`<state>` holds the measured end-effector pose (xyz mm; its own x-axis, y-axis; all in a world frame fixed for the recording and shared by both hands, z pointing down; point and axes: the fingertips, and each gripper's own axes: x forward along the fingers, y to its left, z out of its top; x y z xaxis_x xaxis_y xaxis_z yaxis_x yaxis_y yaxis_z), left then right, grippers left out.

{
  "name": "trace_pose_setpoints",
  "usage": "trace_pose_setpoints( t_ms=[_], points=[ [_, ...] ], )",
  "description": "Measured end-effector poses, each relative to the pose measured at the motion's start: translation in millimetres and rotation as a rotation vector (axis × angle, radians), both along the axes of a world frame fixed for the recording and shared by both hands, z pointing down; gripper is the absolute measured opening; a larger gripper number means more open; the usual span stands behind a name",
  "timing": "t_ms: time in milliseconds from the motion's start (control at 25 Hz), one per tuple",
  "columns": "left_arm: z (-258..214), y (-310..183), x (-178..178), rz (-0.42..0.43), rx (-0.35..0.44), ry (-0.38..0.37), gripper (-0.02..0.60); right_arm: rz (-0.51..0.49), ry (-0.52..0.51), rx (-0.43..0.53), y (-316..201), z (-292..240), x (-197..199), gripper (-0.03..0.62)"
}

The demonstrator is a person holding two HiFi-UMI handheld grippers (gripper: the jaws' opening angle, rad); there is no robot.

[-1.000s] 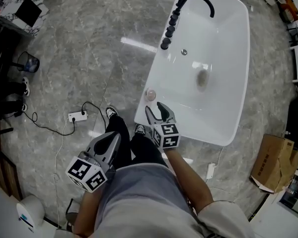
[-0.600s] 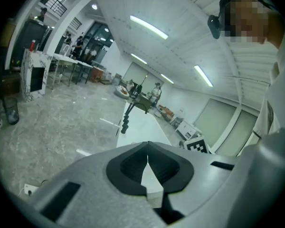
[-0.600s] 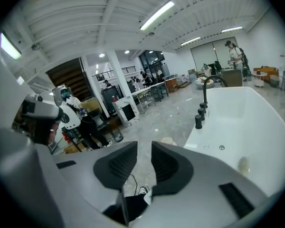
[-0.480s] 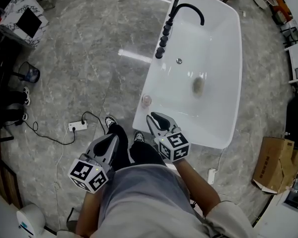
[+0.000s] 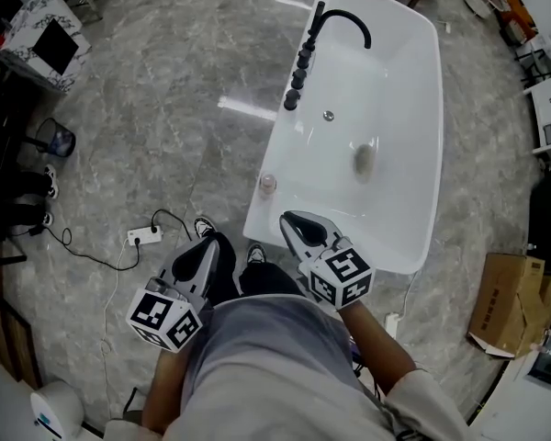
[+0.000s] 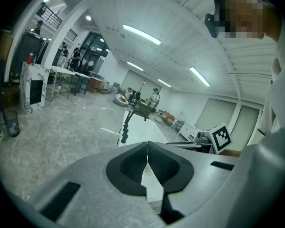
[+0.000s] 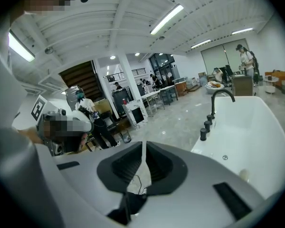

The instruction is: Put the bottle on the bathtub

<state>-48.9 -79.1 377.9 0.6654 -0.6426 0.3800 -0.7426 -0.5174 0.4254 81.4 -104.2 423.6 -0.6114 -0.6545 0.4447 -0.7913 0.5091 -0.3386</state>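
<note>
closest to you, both tools sit low against your body. your left gripper (image 5: 205, 251) is closed: in the left gripper view its dark pads meet at the tip and nothing lies between them, only a sliver of pale tub showing through the gap lower down. your right gripper (image 5: 296, 223) reads the same in its own view, jaws drawn together and empty. it hangs just at the near end of the bathtub (image 5: 411, 200) without touching it, while the left one is over the grey floor (image 5: 165, 108), near your feet.

a little further out, the bottle (image 5: 268, 184) stands on the tub's left rim, close to the near corner. it is small in the head view, a pinkish thing with a round top, and looks upright, though you cannot be sure of that at this size. neither gripper touches it; the right one is nearest, but clearly apart from it.

beyond that comes the basin with its drain (image 5: 363, 159), then the row of black knobs (image 5: 297, 72) along the same left rim, and the black faucet (image 5: 342, 21) arching over the far end.

so, as far as this shows, the job looks done — the bottle rests on the tub and both of your grippers are free of it. nothing seems left but to keep clear of that rim, since a knock could tip the bottle into the tub or onto the floor.
</note>
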Motion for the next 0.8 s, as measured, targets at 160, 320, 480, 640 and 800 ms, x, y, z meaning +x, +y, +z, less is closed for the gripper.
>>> trace_pose_setpoints(
  t_ms=[160, 320, 480, 640, 800],
  points=[
    [-12.6, -3.2, 1.1, -0.011, 0.05, -0.011, 0.009, -0.021, -0.003, 0.019, 5.6, -19.1, 2.8, 0.021],
    [-23.6, -5.5, 0.8, -0.024, 0.091, -0.02, 0.009, -0.042, -0.009, 0.046, 8.8, -37.9, 6.3, 0.012],
    [-30.2, -5.4, 1.9, -0.028, 0.11, -0.023, 0.009, -0.061, -0.009, 0.061, 12.7, -49.6, 10.2, 0.011],
    [-36.4, -6.7, 1.7, -0.035, 0.122, -0.024, 0.009, -0.075, -0.002, 0.069, 14.1, -55.7, 11.8, 0.011],
    [-36.1, -5.2, 2.6, -0.036, 0.121, -0.021, 0.009, -0.081, 0.02, 0.069, 15.8, -52.6, 12.8, 0.011]
  ],
)
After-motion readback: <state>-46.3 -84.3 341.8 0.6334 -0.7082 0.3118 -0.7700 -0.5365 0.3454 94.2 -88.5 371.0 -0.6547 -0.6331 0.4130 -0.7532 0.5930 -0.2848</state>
